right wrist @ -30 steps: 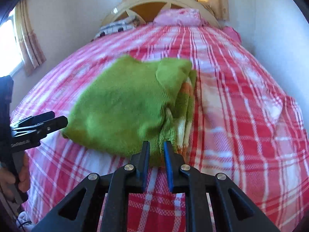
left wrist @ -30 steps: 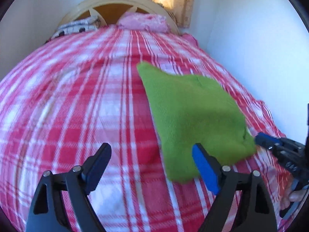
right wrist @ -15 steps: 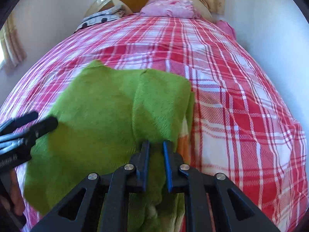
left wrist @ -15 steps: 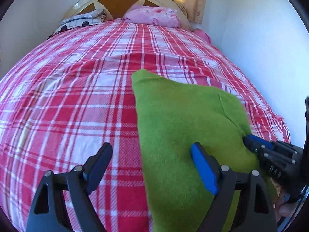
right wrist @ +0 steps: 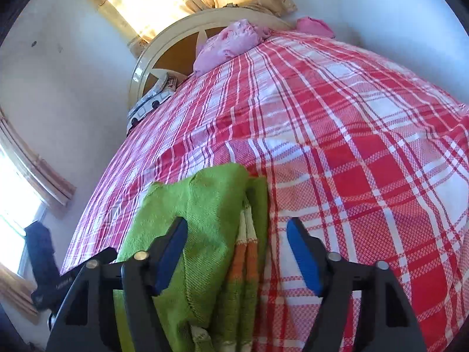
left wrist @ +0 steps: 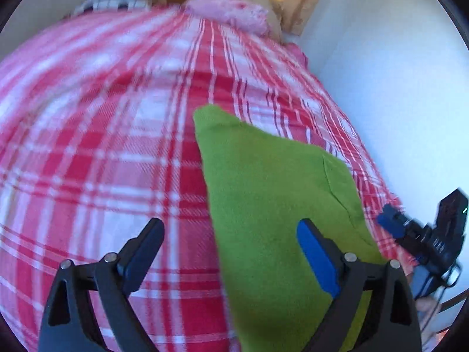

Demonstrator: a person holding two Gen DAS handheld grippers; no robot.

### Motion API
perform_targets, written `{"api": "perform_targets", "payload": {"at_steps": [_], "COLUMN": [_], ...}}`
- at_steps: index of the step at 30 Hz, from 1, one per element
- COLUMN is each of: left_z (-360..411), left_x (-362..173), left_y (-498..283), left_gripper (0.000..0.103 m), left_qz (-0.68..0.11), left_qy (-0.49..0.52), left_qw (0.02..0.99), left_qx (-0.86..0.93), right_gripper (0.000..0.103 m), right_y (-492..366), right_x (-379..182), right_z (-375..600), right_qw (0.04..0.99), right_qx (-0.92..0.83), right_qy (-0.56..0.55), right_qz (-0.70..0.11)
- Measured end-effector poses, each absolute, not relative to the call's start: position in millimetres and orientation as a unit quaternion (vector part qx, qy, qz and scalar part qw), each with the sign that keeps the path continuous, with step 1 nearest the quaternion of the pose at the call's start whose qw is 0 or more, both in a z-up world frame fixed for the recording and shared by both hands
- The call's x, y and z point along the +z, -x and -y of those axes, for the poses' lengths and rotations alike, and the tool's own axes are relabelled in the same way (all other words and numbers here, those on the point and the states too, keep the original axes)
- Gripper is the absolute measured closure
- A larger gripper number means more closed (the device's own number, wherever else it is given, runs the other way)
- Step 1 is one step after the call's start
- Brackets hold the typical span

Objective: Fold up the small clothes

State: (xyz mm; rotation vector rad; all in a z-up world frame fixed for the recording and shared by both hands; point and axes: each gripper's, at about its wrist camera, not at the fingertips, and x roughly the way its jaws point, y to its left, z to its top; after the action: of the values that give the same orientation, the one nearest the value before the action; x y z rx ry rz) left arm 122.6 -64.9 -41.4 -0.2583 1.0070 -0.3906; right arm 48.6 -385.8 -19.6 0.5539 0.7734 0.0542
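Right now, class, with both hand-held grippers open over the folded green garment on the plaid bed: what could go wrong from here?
1. The green garment is held by neither open gripper; its loose folded layers, striped edge exposed, could spring apart.
2. The right hand-held gripper straddles that edge; closing might pinch only some layers.
3. The left hand-held gripper could catch the plaid bedspread along with the garment.

The green garment (right wrist: 205, 234) is matt knitted cloth with a fuzzy face and ribbed orange-and-white stripes at its edge. Under it, the checked bedspread (right wrist: 366, 161) is coarse woven cloth. Beyond the bedspread, the headboard (right wrist: 181, 29) looks glossy and painted around brown wood panels.
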Motion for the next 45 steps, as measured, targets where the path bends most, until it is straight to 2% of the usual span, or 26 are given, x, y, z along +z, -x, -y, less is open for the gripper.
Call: {"api": "perform_targets", "payload": {"at_steps": [2, 5, 6, 7, 8, 14, 18, 20, 22, 25, 26, 29, 38, 45], "left_z": [73, 83, 87, 90, 94, 110, 114, 117, 120, 125, 125, 124, 117, 87], "left_x": [-57, -62, -62, -63, -64, -67, -64, -61, -59, -46, -43, -35, -7, 4], "left_y": [-126, -123, -124, -124, -124, -120, -119, -116, -116, -111, -109, -103, -61, -38], "left_gripper": [0.009, 0.005, 0.005, 0.004, 0.004, 0.005, 0.019, 0.028, 0.035, 0.056, 0.062, 0.065, 0.066, 0.066], "left_qz": [-0.503, -0.496, -0.498, -0.497, -0.496, -0.476, -0.467, -0.466, -0.464, -0.451, -0.448, -0.444, -0.404, -0.397], "left_qy": [0.147, 0.147, 0.139, 0.131, 0.122, 0.090, 0.084, 0.076, 0.067, 0.041, 0.034, 0.021, -0.033, -0.027], "left_qw": [0.827, 0.830, 0.830, 0.831, 0.834, 0.852, 0.855, 0.857, 0.859, 0.868, 0.871, 0.874, 0.898, 0.904], "left_qx": [-0.204, -0.206, -0.210, -0.211, -0.209, -0.199, -0.207, -0.206, -0.206, -0.202, -0.200, -0.196, -0.168, -0.158], "right_gripper": [0.032, 0.032, 0.030, 0.021, 0.018, 0.019, 0.053, 0.057, 0.067, 0.075, 0.076, 0.078, 0.078, 0.078], "right_y": [-58, -73, -78, -79, -80, -80, -75, -74, -73, -69, -67, -58, -11, 16], "right_x": [-28, -44, -50, -51, -51, -56, -53, -54, -51, -43, -39, -29, 9, 19], "right_z": [377, 359, 354, 349, 345, 340, 341, 340, 338, 325, 318, 306, 281, 253], "right_qw": [0.882, 0.871, 0.867, 0.873, 0.874, 0.883, 0.889, 0.890, 0.894, 0.903, 0.907, 0.915, 0.932, 0.932], "right_qx": [0.043, 0.068, 0.080, 0.085, 0.092, 0.080, 0.077, 0.071, 0.059, 0.040, 0.033, 0.021, 0.017, 0.032], "right_qy": [-0.254, -0.232, -0.229, -0.215, -0.203, -0.188, -0.187, -0.188, -0.182, -0.144, -0.126, -0.097, -0.109, -0.144], "right_qz": [-0.394, -0.428, -0.435, -0.430, -0.432, -0.423, -0.411, -0.409, -0.405, -0.402, -0.400, -0.390, -0.346, -0.330]}}
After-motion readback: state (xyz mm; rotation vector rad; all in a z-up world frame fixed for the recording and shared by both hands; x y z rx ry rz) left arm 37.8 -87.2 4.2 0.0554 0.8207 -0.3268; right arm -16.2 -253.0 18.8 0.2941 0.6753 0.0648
